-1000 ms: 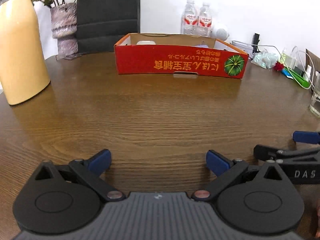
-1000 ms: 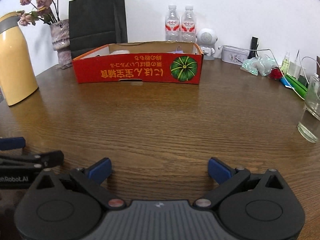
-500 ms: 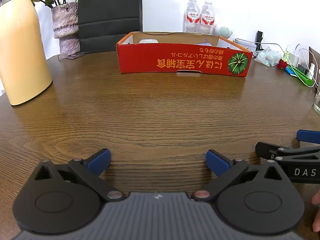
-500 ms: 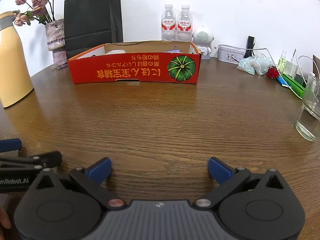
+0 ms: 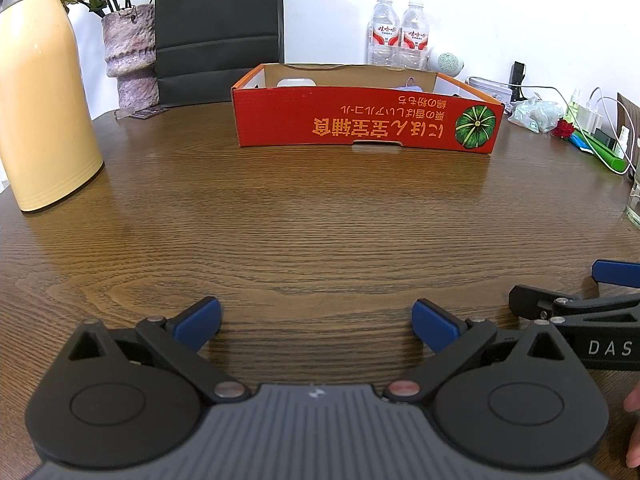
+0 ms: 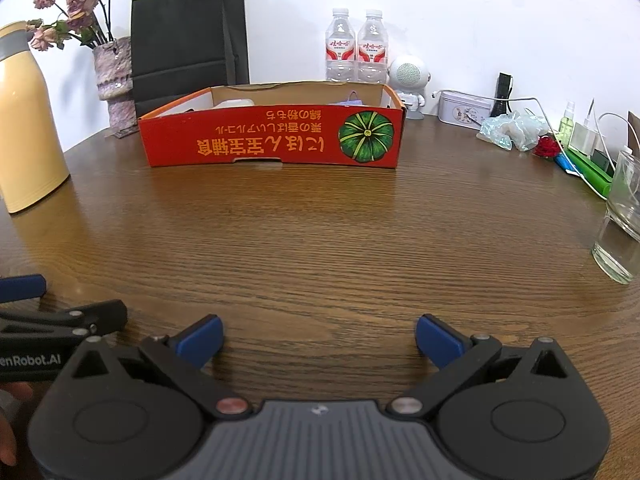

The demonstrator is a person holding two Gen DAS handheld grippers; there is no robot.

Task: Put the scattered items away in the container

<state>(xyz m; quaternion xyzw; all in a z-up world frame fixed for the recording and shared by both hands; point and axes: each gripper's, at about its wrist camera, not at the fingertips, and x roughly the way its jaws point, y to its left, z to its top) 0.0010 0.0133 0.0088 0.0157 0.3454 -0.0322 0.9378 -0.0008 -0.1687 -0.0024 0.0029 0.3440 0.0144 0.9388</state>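
— On the wooden table (image 5: 320, 216), near its front edge, I've got both tools side by side. What do you read on my left gripper (image 5: 316, 322)?

— Jaws spread wide, nothing between the blue fingertips (image 5: 198, 320), only bare wood under them.

— Same on my right gripper (image 6: 319, 338): released, pads apart, holding nothing. From the left camera I catch its side at the right edge, lettered "DAS"; from the right camera the left one shows at the left edge.

— And the container?

— Red cardboard box (image 6: 272, 140) sits well ahead of both grippers, toward the back of the table, long side facing me, orange lettering upside down and a green pumpkin printed at its right end. Over the rim I see a white item (image 5: 294, 82) at the left and something pale purple (image 6: 352, 100) at the right; too little shows to name either.

— Around it?

— Black paper bag (image 6: 188, 40) and a vase of dried roses (image 6: 114, 76) behind it to the left, a tall yellow flask (image 5: 38, 92) far left, two water bottles (image 6: 356, 46) against the wall, a drinking glass (image 6: 622, 216) at the right edge
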